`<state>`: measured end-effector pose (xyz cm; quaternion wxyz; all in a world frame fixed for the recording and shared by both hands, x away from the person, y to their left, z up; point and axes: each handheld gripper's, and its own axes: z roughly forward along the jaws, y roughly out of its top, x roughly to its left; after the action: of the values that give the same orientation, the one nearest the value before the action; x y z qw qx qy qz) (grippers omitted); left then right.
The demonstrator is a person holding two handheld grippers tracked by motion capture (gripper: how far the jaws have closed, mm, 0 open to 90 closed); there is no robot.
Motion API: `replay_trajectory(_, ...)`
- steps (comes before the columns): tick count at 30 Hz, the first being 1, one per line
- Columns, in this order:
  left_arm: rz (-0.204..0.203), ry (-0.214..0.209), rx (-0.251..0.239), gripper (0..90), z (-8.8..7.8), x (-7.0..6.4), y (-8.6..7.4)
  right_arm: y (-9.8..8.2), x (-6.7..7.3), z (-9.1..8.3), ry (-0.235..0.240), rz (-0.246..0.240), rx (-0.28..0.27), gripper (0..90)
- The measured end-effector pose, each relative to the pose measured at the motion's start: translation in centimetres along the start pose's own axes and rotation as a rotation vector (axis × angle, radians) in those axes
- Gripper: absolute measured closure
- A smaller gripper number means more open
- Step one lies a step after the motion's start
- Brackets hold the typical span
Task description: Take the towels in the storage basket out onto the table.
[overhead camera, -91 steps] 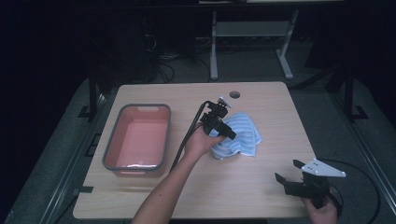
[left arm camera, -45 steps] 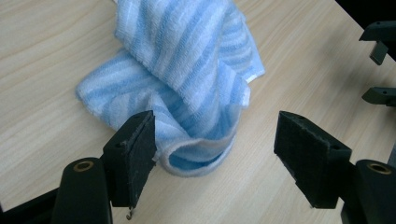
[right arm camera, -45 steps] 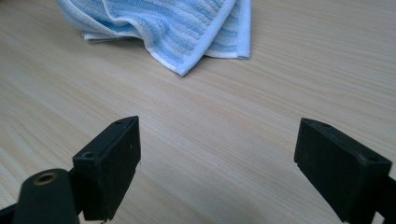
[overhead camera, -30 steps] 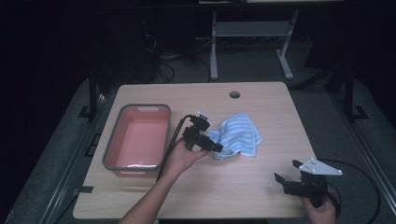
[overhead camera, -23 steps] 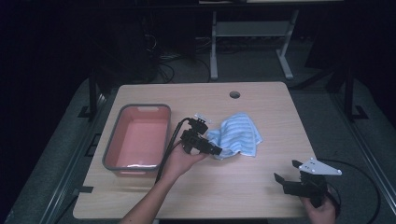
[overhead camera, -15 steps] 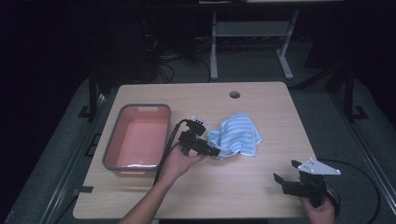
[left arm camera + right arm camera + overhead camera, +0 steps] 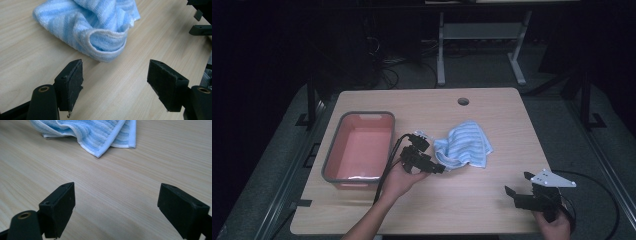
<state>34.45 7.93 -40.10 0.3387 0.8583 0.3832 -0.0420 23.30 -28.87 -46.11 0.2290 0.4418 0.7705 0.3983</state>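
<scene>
A crumpled blue and white striped towel point(image 7: 464, 148) lies near the middle of the wooden table point(image 7: 492, 210). My left gripper point(image 7: 438, 168) is just left of it, low over the table, open, with nothing between its jaws. In the left gripper view a folded edge of the towel point(image 7: 105, 45) lies a little ahead of the open left gripper point(image 7: 115, 85). My right gripper point(image 7: 517, 189) rests near the table's front right corner, open and empty. In the right gripper view the towel point(image 7: 100, 132) lies farther off, beyond the wide-set right gripper point(image 7: 116, 205).
A red-pink rectangular tub point(image 7: 359, 147) with a grey rim stands on the left side of the table, next to the left hand. A round cable hole point(image 7: 463, 101) is at the back edge. Dark floor and a white frame point(image 7: 482, 30) lie behind the table.
The left gripper has drawn back from on top of the towel to its left edge and has stayed there over the last second. The towel lies looser. The right gripper has not moved.
</scene>
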Motion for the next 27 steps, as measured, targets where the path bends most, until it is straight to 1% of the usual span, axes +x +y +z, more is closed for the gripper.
replay_trajectory(1, 0.011, -0.002, 0.009, 28.4, 0.0, 0.1, -0.3, 0.0, 0.0, 0.0, 0.000, 0.000, 0.000, 14.2)
replay_trajectory(2, 0.011, -0.002, 0.009, 28.4, 0.0, 0.1, -0.3, 0.0, 0.0, 0.0, 0.000, 0.000, 0.000, 14.2)
replay_trajectory(3, 0.001, -0.002, 0.006, 28.4, 0.1, 0.0, -0.4, 0.0, 0.0, 0.0, 0.001, 0.000, 0.001, 14.1)
replay_trajectory(4, 0.011, -0.001, 0.012, 28.4, 0.1, 0.1, -0.5, 0.0, 0.0, 0.0, 0.001, 0.000, 0.001, 14.1)
replay_trajectory(6, 0.003, -0.005, 0.008, 28.4, 0.1, 0.0, -0.7, 0.0, 0.0, 0.0, 0.002, -0.002, 0.001, 14.1)
replay_trajectory(8, 0.012, -0.001, 0.013, 28.4, 0.1, -0.1, -1.0, 0.0, 0.0, 0.0, 0.001, -0.005, 0.002, 14.1)
replay_trajectory(9, 0.007, -0.004, 0.005, 28.4, 0.1, -0.2, -1.2, 0.0, 0.0, 0.0, 0.002, -0.004, 0.001, 14.1)
replay_trajectory(14, 0.022, -0.002, 0.022, 28.2, 0.2, -0.3, -1.7, 0.0, 0.1, 0.1, 0.004, 0.001, 0.003, 14.1)
replay_trajectory(20, 0.024, -0.010, 0.016, 28.1, 0.2, -0.4, -2.4, 0.0, 0.1, 0.1, 0.003, -0.004, 0.006, 14.1)
replay_trajectory(21, 0.016, -0.012, 0.014, 28.1, 0.2, -0.5, -2.5, 0.0, 0.1, 0.1, 0.003, -0.004, 0.007, 14.1)
replay_trajectory(24, 0.018, -0.018, 0.011, 28.1, 0.3, -0.5, -3.0, 0.0, 0.1, 0.1, 0.003, -0.002, 0.009, 14.1)
replay_trajectory(25, 0.027, -0.020, 0.020, 28.0, 0.2, -0.4, -3.1, 0.0, 0.2, 0.1, 0.002, -0.001, 0.008, 14.1)
replay_trajectory(26, 0.018, -0.023, 0.007, 28.0, 0.2, -0.5, -3.2, 0.0, 0.2, 0.1, 0.002, -0.001, 0.008, 14.1)
replay_trajectory(27, 0.020, -0.023, 0.012, 28.0, 0.2, -0.4, -3.4, 0.0, 0.1, 0.1, 0.002, -0.003, 0.009, 14.2)
